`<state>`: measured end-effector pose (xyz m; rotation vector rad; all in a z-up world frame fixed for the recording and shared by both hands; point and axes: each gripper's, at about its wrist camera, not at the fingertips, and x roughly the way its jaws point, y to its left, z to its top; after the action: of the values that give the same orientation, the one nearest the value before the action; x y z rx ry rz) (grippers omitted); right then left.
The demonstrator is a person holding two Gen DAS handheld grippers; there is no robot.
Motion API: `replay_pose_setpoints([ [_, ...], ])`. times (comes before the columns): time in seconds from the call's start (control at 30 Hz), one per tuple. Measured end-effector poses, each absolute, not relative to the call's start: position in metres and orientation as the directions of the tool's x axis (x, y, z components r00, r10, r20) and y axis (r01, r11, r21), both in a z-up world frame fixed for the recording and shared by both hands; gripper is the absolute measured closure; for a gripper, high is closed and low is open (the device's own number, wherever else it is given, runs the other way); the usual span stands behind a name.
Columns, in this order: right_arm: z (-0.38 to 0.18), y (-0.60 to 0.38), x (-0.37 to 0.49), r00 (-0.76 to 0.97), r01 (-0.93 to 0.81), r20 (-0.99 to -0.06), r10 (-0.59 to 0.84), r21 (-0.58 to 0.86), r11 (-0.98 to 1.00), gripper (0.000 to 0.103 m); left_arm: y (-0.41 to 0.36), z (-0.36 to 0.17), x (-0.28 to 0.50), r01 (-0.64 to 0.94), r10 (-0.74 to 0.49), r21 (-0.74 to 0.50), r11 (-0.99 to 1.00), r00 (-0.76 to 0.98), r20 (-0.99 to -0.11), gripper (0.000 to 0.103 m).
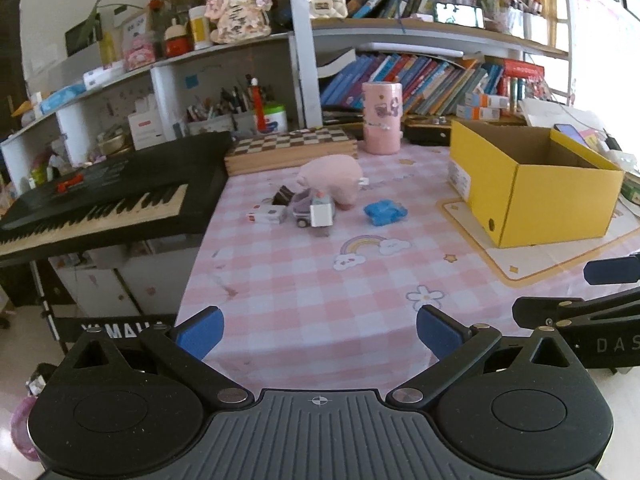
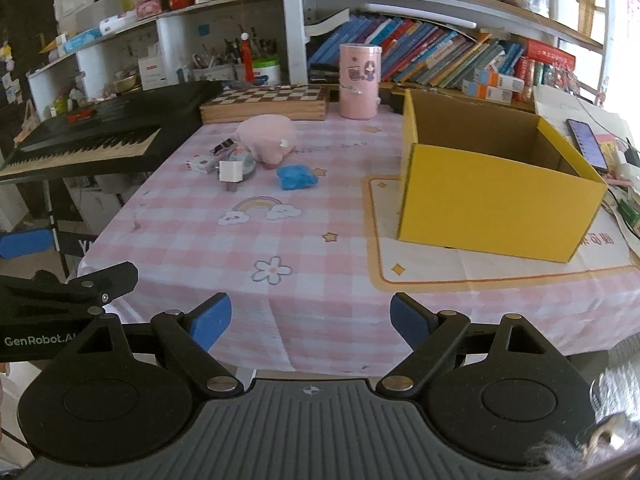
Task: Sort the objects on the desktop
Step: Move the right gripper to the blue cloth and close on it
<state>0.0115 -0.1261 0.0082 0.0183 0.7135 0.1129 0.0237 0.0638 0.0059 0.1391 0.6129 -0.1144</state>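
A cluster of small objects lies mid-table: a pink plush pig, a white charger cube, a small purple toy, a white box, a dark clip and a blue crumpled cloth. An open, empty yellow cardboard box stands at the right. My left gripper is open and empty at the table's near edge. My right gripper is open and empty, also at the near edge, far from the objects.
A pink cylinder tin and a chessboard box stand at the back. A black keyboard borders the table's left side. A phone lies right of the box. Bookshelves rise behind.
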Motion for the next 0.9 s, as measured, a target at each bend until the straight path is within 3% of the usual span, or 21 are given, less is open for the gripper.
replay_pose_setpoints([
  [0.27,0.000,-0.110,0.029,0.785,-0.160,-0.605,0.131,0.005,0.987,0.017,0.088,-0.007,0.027,0.076,-0.024,0.079,0.994,0.855,-0.519,0.000],
  [0.57,-0.019,-0.101,0.042,0.761,-0.166,-0.632,0.144,0.025,0.986,0.017,0.099,-0.025,0.032,0.034,0.013,0.073,0.997,0.827,-0.562,0.000],
  [0.9,-0.023,-0.098,0.061,0.757,-0.205,-0.630,0.176,0.028,0.978,0.017,0.096,-0.023,0.040,0.022,0.040,0.107,0.994,0.839,-0.543,0.000],
])
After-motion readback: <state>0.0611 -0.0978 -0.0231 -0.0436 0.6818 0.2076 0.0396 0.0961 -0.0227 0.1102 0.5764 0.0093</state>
